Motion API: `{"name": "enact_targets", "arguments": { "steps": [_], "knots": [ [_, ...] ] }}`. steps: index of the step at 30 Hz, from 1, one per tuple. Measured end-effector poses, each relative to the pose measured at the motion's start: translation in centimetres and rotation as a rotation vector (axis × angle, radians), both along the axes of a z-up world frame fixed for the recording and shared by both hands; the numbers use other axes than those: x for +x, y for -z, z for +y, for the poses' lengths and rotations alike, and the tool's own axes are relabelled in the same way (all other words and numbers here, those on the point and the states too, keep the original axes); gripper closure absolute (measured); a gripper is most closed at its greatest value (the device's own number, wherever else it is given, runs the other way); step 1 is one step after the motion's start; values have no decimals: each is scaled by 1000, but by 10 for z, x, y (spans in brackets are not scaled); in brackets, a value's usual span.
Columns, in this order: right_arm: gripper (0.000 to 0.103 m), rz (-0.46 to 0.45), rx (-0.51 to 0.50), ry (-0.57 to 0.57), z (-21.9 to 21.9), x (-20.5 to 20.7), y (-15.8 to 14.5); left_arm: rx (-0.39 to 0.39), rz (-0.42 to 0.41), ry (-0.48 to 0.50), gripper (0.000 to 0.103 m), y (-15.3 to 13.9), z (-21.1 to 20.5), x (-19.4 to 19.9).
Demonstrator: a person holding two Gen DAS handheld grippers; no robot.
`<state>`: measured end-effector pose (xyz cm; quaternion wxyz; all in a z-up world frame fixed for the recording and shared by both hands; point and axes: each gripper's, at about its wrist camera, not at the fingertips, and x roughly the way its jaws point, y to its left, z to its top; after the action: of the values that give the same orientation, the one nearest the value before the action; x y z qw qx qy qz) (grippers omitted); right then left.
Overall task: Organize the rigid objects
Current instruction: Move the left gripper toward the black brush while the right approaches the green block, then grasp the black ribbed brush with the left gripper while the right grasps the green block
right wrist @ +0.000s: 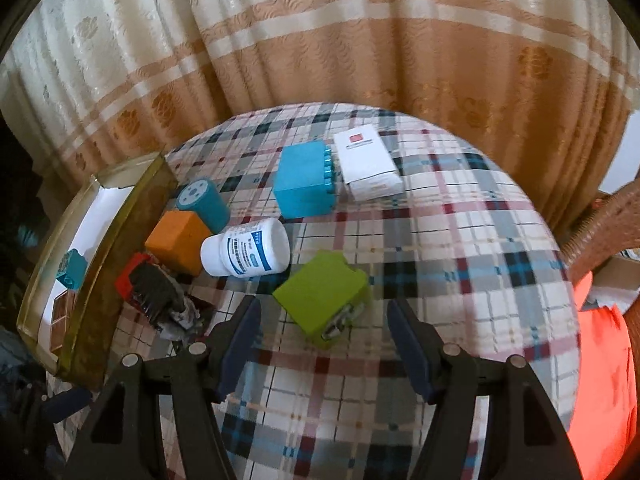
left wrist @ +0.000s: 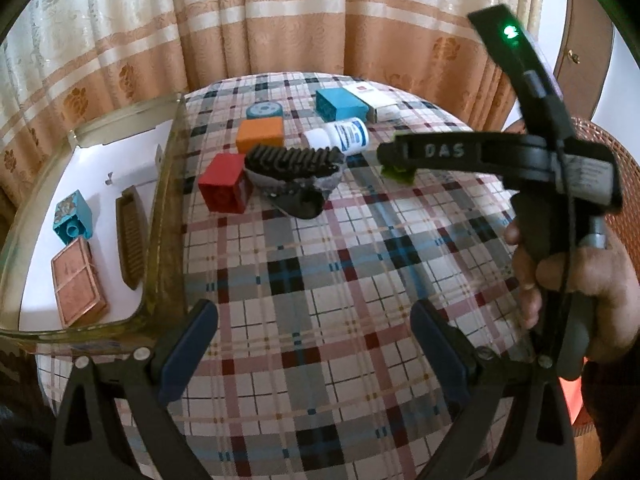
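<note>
Right gripper (right wrist: 324,344): fingers spread wide, nothing between them; it hangs over the checked cloth just in front of the green block.
Left gripper (left wrist: 314,344): fingers spread wide too, nothing in them, over bare cloth near the front edge of the tabletop.
Green block (right wrist: 322,296): lies tilted on the cloth, near the middle of the tabletop.
White bottle (right wrist: 246,248): lies on its side, just left of the green block.
Orange block (right wrist: 178,242): touches the bottle, toward the left edge.
Red block (left wrist: 224,188): by the left edge, a black brush (left wrist: 294,162) leaning on it.
Big blue block (right wrist: 304,180): near the far edge, right beside a white box (right wrist: 368,168).
Glass tray (left wrist: 164,216): at the left edge, holding a small blue block (left wrist: 72,220), a brown comb (left wrist: 130,236) and a brown flat box (left wrist: 78,282).
</note>
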<state>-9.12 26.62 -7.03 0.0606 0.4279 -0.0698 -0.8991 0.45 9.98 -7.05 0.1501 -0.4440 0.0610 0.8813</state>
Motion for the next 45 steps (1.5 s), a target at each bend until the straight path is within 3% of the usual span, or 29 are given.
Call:
{"name": "enact_targets", "arguments": {
  "steps": [8, 12, 16, 19, 25, 32, 38, 45],
  "knots": [
    [35, -8, 66, -82, -15, -12, 8, -4, 9, -21, 5, 1, 3, -5],
    [50, -11, 46, -103, -15, -14, 10, 17, -1, -45, 5, 2, 1, -8],
    [51, -8, 22, -106, -10, -13, 10, 39, -30, -81, 5, 6, -1, -15],
    [52, 11, 32, -78, -5, -10, 6, 78, -48, -102, 5, 5, -3, -20],
    [52, 68, 18, 35, 15, 6, -2, 116, 17, -193, 5, -9, 0, -37],
    [52, 28, -62, 81, 32, 3, 6, 137, 27, -327, 5, -10, 10, -71],
    [51, 18, -81, 78, 33, 3, 9, 134, 0, -430, 7, -5, 14, -96],
    [51, 13, -77, 69, 30, 2, 10, 167, -108, -477, 13, 16, 16, -111]
  ]
}}
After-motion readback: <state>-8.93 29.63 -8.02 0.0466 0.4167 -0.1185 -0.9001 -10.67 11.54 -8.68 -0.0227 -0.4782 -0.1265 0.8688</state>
